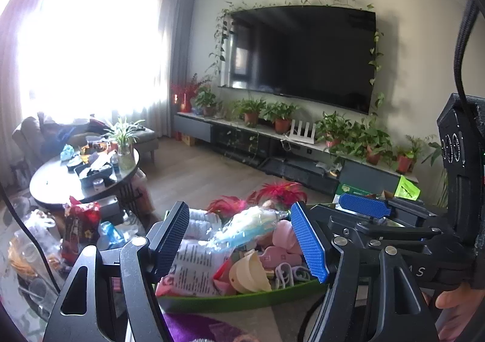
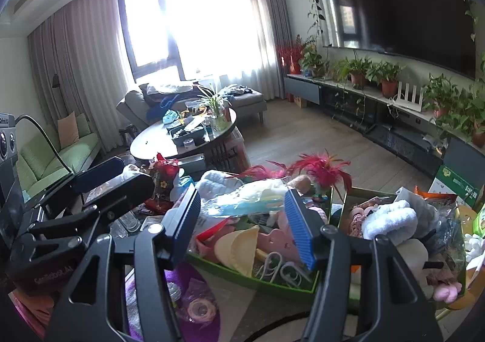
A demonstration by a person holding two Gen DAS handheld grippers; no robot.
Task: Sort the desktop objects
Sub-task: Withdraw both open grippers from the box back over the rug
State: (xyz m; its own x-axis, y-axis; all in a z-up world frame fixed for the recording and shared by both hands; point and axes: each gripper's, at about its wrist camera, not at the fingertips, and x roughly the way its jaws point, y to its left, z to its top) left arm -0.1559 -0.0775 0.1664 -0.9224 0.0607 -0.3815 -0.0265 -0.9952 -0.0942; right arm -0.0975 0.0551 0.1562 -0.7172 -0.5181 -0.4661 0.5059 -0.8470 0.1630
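A green tray (image 1: 242,299) full of small things sits just ahead of both grippers; it also shows in the right wrist view (image 2: 272,283). In it lie a clear blue-white packet (image 1: 251,222), a cream funnel (image 1: 248,276), pink pieces (image 1: 285,236) and white clips (image 1: 288,276). My left gripper (image 1: 242,245) is open and empty above the tray's near side. My right gripper (image 2: 242,226) is open and empty above the same tray; it shows at the right of the left wrist view (image 1: 366,205). A purple cloth (image 2: 188,296) with a tape roll (image 2: 200,310) lies below.
A second box (image 2: 394,239) with a white towel and soft toys stands right of the tray. Red feathers (image 2: 321,167) stick up behind. Snack bags (image 1: 80,226) crowd the left. A round dark table (image 1: 75,178), a sofa and a TV bench with plants lie beyond.
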